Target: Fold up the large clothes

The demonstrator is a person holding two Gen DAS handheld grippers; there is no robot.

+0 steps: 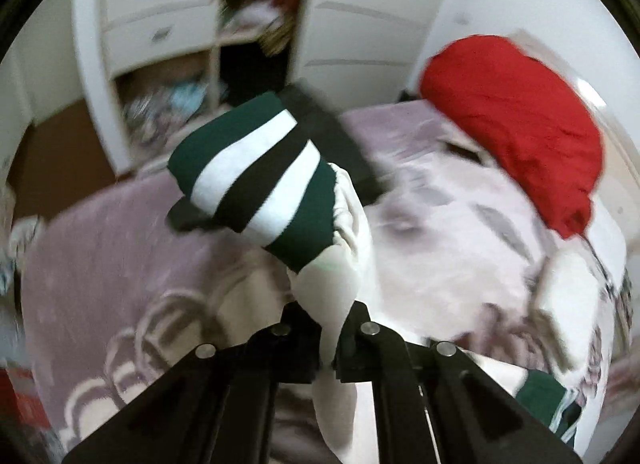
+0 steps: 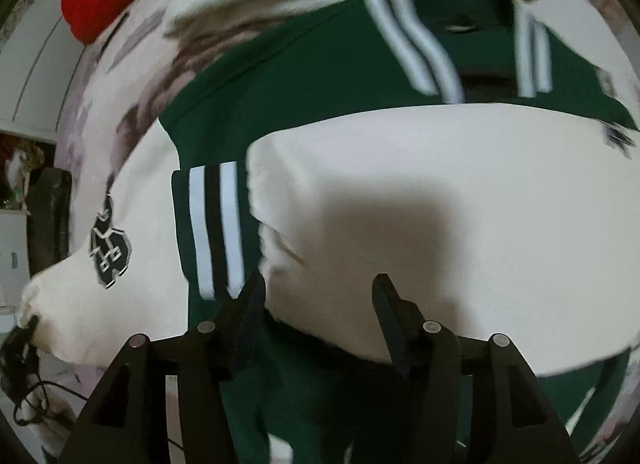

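**Left gripper pinches one sleeve while the right hangs empty over the jacket**

Left gripper point(image 1: 326, 328) is clamped on the white sleeve point(image 1: 332, 284) of a green-and-white varsity jacket point(image 2: 304, 72), with the sleeve's striped cuff point(image 1: 256, 176) lifted clear of the bed and flopping away on the far side of the jaws. Right gripper point(image 2: 320, 292) stands with its jaws apart, nothing between them, hovering just over the other white sleeve point(image 2: 420, 192), which lies folded across the green body.

Largest first: the jacket is spread on a pinkish patterned blanket point(image 1: 120, 264), collar toward the far edge in the right view. That blanket is soft and rumpled, so any drag on the sleeve may pull the whole body askew, and I judge the fold already laid would open up.

A red garment point(image 1: 516, 120) lies heaped at the far right of the bed; a wide swing of the lifted sleeve could catch on it.

Next, the held sleeve: the grip is only a narrow pinch of thick fabric, and the heavy cuff hangs beyond it, so the cloth could slip out mid-carry.

Smallest, the chest patch point(image 2: 108, 252) on the left: a careless fold would crease it.
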